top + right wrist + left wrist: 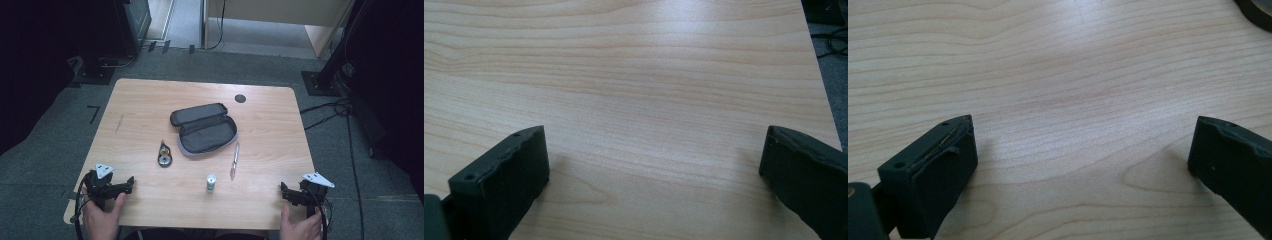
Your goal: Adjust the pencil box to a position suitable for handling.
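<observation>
On the light wooden desk (150,100), a dark grey fabric pencil case (204,128) lies unzipped near the centre, its lid folded back so the cavity faces up; this placement suggests it is set to receive the loose items. Three items lie just in front of it, each apart from the others, which leaves room for a claw to close on one at a time: a small round-bodied correction-tape dispenser (164,154) to the left, a slim silver-and-pink pen (234,160) to the right, and a small white-and-green cylindrical tube (211,182) standing upright nearest the person.

Both claws rest at the near edge, well apart from these items. The left claw (131,181) sits at the near left corner, held low and roughly level by the left hand (102,216), jaws pointing inward across the desk. The right claw (283,188) mirrors it at the near right corner, gripped by the right hand (300,227). In each gripper view the jaws stand wide apart with bare wood between them; nothing is held.
</observation>
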{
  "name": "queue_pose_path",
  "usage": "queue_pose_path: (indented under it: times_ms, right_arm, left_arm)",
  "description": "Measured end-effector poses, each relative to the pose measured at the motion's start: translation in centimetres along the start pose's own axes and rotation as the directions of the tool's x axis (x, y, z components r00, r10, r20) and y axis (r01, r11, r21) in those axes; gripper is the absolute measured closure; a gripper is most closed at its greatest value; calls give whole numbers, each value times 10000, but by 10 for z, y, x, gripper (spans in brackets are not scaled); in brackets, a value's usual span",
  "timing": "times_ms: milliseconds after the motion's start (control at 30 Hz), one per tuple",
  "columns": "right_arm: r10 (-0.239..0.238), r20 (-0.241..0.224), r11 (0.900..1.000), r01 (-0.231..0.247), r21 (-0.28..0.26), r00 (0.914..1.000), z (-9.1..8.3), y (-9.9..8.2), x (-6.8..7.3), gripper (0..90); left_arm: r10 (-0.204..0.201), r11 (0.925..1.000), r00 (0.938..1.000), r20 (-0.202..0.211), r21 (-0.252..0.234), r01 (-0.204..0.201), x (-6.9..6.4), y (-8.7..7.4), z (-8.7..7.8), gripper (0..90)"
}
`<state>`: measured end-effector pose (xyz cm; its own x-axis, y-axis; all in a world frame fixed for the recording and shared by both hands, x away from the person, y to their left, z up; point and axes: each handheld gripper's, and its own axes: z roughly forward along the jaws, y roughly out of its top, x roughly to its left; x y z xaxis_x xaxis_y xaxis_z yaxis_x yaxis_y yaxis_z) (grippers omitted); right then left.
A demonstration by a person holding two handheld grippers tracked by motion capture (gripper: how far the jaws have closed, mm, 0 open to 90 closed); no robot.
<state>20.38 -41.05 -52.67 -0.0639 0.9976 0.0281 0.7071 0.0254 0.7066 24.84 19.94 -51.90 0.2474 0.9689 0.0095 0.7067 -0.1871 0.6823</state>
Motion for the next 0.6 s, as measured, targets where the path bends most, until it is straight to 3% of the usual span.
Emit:
queue_pose_path:
  times_ms: [467, 533, 600]
  right_arm:
    - [136, 93, 9999, -135, -82, 9999, -5, -5, 2, 16]
    - [208, 155, 9995, -204, -253, 9997, -6, -6, 3, 97]
    - [595, 439, 9967, -569, -579, 9973, -10, -8, 4, 202]
  left_arm:
    - [63, 10000, 10000, 61, -39, -62, 0, 1, 2, 0]
    - [64, 10000, 10000, 62, -38, -64, 0, 1, 2, 0]
    - [66, 10000, 10000, 59, -40, -66, 0, 1, 2, 0]
